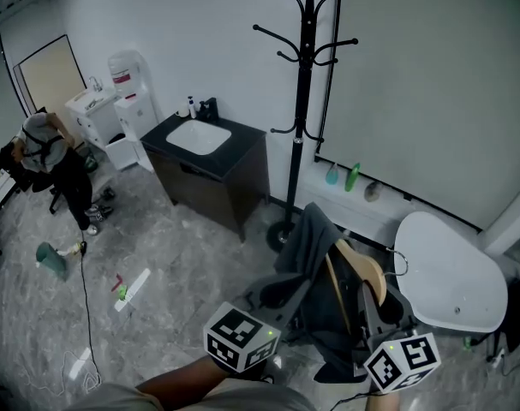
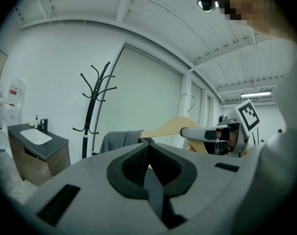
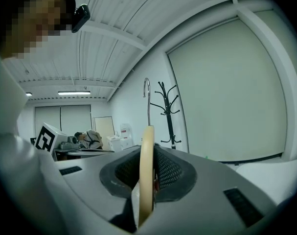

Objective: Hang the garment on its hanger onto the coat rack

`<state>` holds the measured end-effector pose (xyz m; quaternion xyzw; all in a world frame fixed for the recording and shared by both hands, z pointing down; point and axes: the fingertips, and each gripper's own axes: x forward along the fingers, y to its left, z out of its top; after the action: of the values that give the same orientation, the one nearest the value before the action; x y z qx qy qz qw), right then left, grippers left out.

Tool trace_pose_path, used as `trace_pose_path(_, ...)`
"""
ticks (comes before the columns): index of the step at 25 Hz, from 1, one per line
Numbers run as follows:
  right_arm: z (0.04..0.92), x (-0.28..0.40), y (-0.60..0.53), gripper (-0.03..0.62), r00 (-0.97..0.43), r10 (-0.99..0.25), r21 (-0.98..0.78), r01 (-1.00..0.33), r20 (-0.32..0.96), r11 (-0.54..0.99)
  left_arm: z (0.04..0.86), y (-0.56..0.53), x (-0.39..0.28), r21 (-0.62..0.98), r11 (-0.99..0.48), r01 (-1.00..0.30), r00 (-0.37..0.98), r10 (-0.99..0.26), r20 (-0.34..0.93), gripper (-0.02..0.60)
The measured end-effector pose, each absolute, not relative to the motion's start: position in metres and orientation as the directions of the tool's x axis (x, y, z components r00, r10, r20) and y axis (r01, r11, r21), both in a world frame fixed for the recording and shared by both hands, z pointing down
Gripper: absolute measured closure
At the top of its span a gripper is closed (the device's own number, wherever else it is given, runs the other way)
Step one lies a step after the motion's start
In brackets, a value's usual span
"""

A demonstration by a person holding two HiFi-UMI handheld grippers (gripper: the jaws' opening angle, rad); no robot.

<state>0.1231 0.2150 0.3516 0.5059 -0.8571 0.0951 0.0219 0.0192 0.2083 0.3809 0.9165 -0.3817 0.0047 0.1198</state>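
Grey marble floor (image 1: 187,251) spreads below; just in front of the coat rack (image 1: 304,101) base, the grey garment (image 1: 309,240) drapes its wooden hanger (image 1: 368,270); right gripper (image 3: 148,155) fingers clamp the hanger edge-on; left gripper (image 2: 147,150) fingers pinch a dark garment fold.

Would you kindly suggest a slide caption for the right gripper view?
Right gripper shut on the wooden hanger, its metal hook pointing up, coat rack standing beyond.
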Motion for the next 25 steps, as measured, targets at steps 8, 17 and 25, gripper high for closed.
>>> trace_pose_path(8,0.347,0.125,0.120,0.531,-0.419,-0.898,-0.131,-0.906,0.138,0.403,0.379,0.103,0.015,0.221,-0.718,-0.661,0.746,-0.660,0.088,0.577)
trace_pose_path(17,0.332,0.131,0.027,0.531,-0.341,-0.934,-0.129,-0.936,0.105,0.328,0.370,0.004,0.002,0.213,-0.746,-0.631,0.772,-0.632,0.071,0.577)
trace_pose_path(25,0.326,0.145,-0.039,0.531,-0.315,-0.945,-0.128,-0.944,0.092,0.303,0.375,-0.055,0.007,0.214,-0.742,-0.635,0.769,-0.635,0.079,0.577)
